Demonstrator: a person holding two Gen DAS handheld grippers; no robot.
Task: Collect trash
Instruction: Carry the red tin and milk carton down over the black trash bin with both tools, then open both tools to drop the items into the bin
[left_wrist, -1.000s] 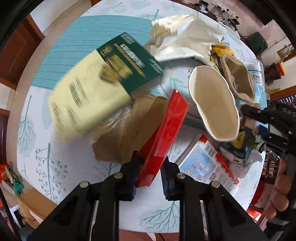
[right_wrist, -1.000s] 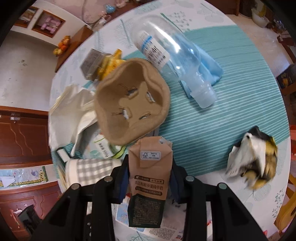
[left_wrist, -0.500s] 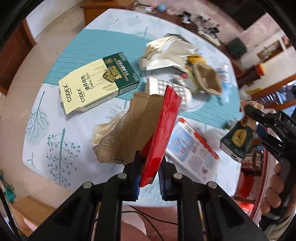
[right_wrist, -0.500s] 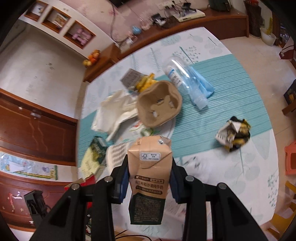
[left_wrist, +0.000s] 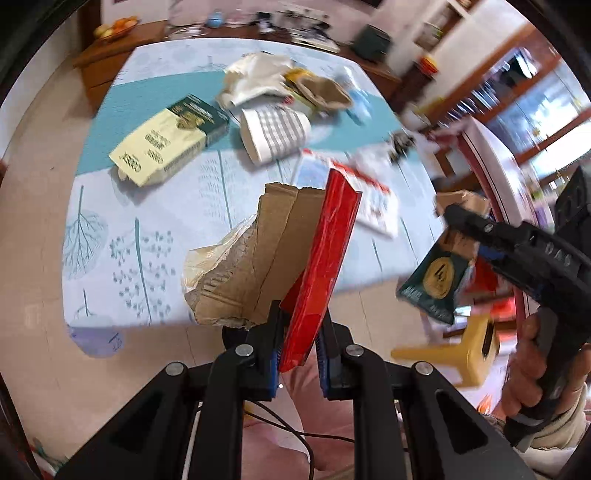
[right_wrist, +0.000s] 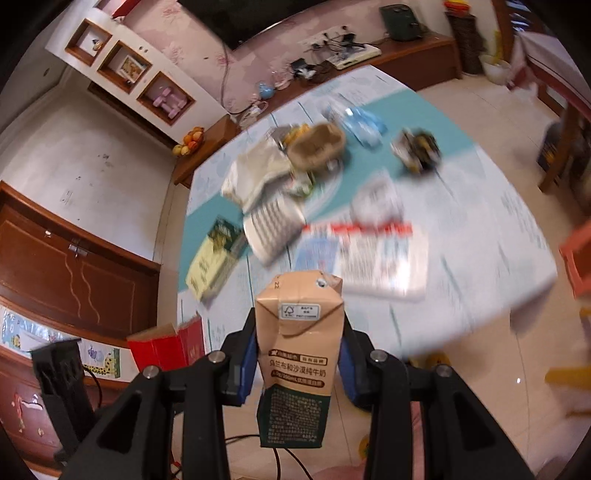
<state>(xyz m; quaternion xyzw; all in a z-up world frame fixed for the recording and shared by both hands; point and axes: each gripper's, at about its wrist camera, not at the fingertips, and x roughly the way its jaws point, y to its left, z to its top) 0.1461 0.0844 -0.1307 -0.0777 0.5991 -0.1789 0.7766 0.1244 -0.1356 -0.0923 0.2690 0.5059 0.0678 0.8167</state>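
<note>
My left gripper (left_wrist: 298, 354) is shut on a flattened red box (left_wrist: 325, 258) with a torn brown cardboard flap (left_wrist: 255, 258), held up off the table near its front edge. My right gripper (right_wrist: 295, 354) is shut on a brown and green milk carton (right_wrist: 297, 362), also held clear of the table; it shows in the left wrist view too (left_wrist: 439, 273). The red box shows at lower left in the right wrist view (right_wrist: 168, 349). Trash lies on the round table (left_wrist: 155, 229): a yellow-green box (left_wrist: 170, 144), a checked paper cup (left_wrist: 275, 133), a printed leaflet (right_wrist: 373, 258).
Farther back on the table lie a crumpled white bag (left_wrist: 255, 81), a brown pulp tray (right_wrist: 316, 146), a clear plastic bottle (right_wrist: 360, 122) and a crumpled dark wrapper (right_wrist: 415, 149). A yellow stool (left_wrist: 454, 354) stands on the floor to the right. Wooden cabinets (right_wrist: 74, 269) line the left wall.
Both grippers have lifted and pulled back from the table with their loads, so the table now looks smaller and farther. Both stay shut.
</note>
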